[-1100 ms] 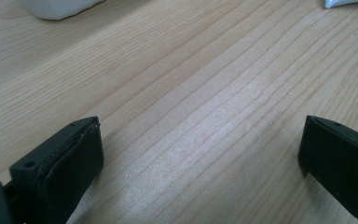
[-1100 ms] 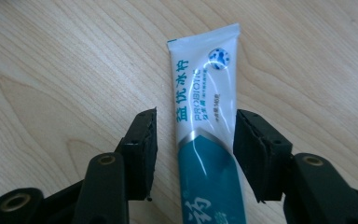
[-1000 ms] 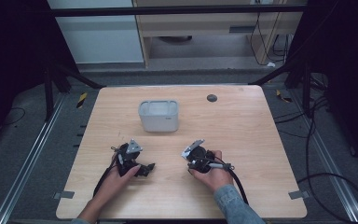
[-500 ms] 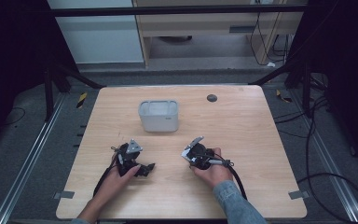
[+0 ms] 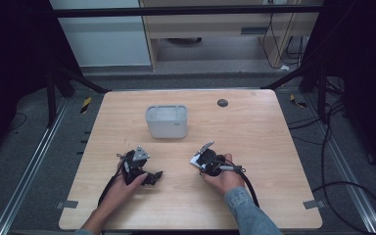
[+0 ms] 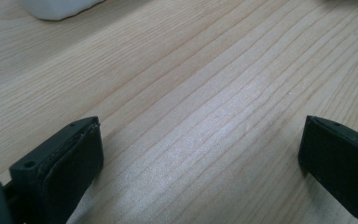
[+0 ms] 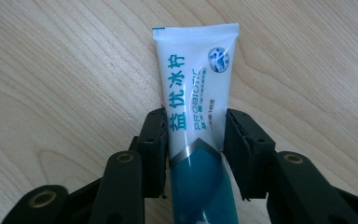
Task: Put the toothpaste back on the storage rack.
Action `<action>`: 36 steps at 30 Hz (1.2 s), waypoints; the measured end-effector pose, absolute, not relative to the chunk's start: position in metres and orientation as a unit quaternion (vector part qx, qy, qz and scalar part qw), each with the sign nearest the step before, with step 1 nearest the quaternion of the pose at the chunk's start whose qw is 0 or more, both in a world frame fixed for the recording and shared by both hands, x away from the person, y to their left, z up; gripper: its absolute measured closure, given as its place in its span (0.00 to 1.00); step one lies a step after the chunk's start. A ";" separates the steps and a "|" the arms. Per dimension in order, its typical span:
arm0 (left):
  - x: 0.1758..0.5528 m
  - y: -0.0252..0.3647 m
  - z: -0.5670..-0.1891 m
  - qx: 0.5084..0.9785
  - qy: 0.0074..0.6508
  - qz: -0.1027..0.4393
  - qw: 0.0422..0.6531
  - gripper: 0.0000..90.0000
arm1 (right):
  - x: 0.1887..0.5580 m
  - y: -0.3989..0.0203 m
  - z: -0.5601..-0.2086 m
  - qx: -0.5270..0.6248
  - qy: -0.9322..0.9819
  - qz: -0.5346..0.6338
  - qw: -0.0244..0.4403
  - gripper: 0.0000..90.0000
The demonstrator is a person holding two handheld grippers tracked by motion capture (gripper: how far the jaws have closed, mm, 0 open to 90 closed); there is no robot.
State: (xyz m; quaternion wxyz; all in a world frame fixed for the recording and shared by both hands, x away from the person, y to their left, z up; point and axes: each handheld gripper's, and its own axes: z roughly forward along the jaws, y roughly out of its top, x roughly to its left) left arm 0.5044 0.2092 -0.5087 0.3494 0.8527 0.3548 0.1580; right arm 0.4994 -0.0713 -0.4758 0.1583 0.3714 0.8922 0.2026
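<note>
Toothpaste tube [image 7: 196,112], white with a teal lower part, lies flat on the wooden table [image 5: 254,132] between the pads of the right gripper [image 7: 193,144], whose jaws have just been closing and now press on both its sides. Beside it, the left gripper [image 6: 200,154] rests on the tabletop with jaws wide apart and only bare wood between them. Farther back stands a white container [image 5: 166,121], well apart from both.
</note>
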 end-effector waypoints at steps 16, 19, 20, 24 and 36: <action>0.504 0.209 -0.509 0.853 0.355 0.158 0.350 0.00 | 0.501 -0.071 -0.475 0.360 0.897 0.194 0.171 0.79; 0.504 0.209 -0.509 0.853 0.355 0.158 0.349 0.00 | 0.503 -0.075 -0.474 0.369 0.893 0.199 0.165 0.83; 0.504 0.209 -0.509 0.853 0.355 0.158 0.349 0.00 | 0.504 -0.076 -0.474 0.373 0.891 0.203 0.161 0.83; 0.504 0.209 -0.509 0.853 0.355 0.158 0.350 0.00 | 0.505 -0.081 -0.475 0.381 0.886 0.213 0.154 0.85; 0.504 0.209 -0.509 0.853 0.355 0.158 0.350 0.00 | 0.503 -0.092 -0.474 0.418 0.861 0.256 0.137 0.87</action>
